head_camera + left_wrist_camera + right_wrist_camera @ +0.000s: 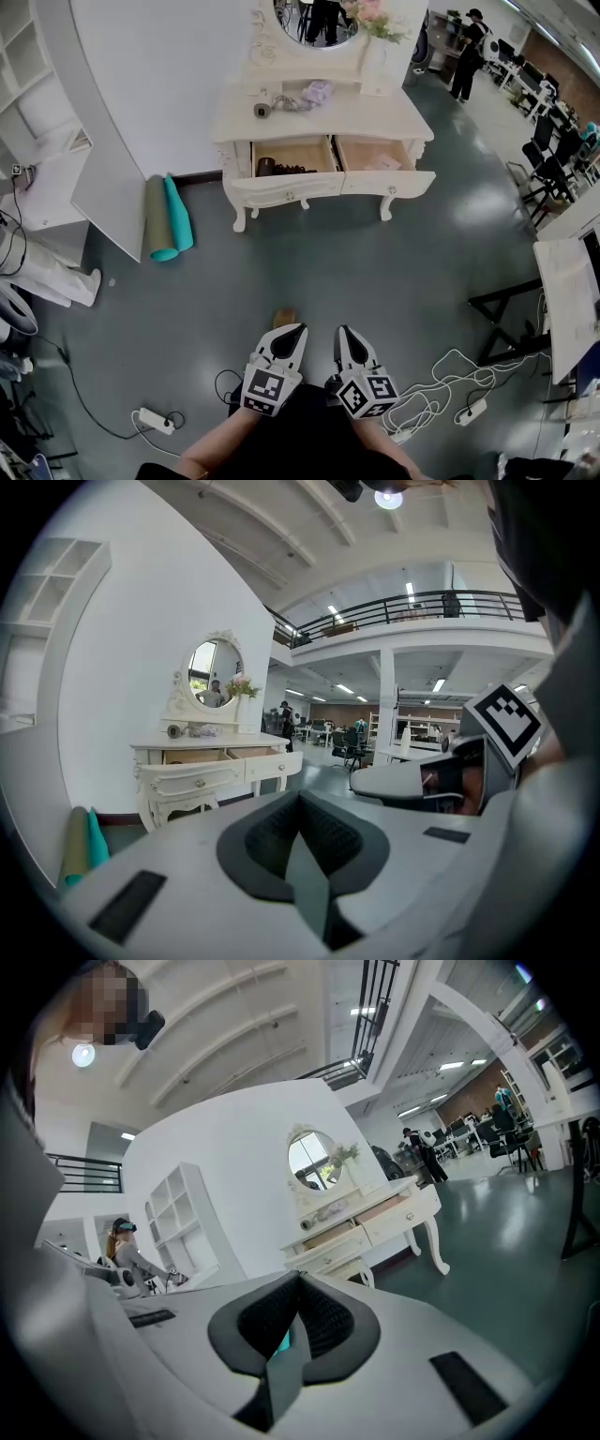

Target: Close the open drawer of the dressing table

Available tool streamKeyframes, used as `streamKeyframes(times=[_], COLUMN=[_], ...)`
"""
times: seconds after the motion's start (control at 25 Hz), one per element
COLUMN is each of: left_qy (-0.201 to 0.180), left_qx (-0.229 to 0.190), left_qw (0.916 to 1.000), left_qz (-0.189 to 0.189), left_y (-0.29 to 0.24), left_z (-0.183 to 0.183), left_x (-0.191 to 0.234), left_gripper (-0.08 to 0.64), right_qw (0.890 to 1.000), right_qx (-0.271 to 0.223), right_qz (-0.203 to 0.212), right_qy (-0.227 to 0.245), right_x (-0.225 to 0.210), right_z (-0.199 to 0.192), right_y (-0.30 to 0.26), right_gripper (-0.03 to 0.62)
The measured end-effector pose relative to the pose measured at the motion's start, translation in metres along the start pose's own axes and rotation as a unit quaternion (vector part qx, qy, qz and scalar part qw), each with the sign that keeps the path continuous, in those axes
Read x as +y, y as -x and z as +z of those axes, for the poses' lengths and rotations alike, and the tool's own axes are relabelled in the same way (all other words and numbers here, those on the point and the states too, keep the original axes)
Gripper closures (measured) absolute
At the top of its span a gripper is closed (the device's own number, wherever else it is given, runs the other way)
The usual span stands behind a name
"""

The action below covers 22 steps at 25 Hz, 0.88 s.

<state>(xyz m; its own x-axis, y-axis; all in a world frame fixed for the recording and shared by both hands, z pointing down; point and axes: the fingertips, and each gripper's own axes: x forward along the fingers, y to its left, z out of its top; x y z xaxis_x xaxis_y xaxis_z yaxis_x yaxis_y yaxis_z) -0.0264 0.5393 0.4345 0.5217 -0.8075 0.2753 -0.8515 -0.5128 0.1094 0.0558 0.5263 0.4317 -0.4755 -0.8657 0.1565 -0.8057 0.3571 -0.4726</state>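
**Well back from the surface (375,117), both tools clenched and empty**

Left tool (289,330) and right tool (344,331) are side by side over the grey floor (375,281). They are well apart from the surface and point toward it.

- Left tool: its own view shows the jaws pressed together with nothing between them.
- Right tool: the same, tips meeting and gripping nothing.
- Neither tool touches anything.

Two drawers under the surface top stand open.

- Left-hand drawer (291,155): dark small items at its left end.
- Right-hand drawer (375,153): something pale inside, too small to tell.

An oval mirror (314,23) stands at the back of the surface, with flowers (375,19) beside it. Small clutter lies on the top. Two rolled mats (167,217), teal and olive, lie on the floor just left of the surface.
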Motion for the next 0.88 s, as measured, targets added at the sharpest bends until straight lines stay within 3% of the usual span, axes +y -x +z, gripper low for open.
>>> streamKeyframes(times=[0.32, 0.88], left_qy=[-0.002, 0.003], left_qx=[0.007, 0.012], left_qw=[0.9999, 0.9998], left_qz=[-0.012, -0.013], left_y=[-0.046, -0.128], left_z=[0.016, 0.062], left_x=[0.032, 0.128], left_gripper=[0.560, 0.560], right_qw=[1.000, 1.000], right_qx=[0.007, 0.018], right_qz=[-0.004, -0.010], right_qy=[0.006, 0.013], right_x=[-0.017, -0.030], right_z=[0.015, 0.052], right_y=[-0.053, -0.176], right_gripper=[0.568, 0.568])
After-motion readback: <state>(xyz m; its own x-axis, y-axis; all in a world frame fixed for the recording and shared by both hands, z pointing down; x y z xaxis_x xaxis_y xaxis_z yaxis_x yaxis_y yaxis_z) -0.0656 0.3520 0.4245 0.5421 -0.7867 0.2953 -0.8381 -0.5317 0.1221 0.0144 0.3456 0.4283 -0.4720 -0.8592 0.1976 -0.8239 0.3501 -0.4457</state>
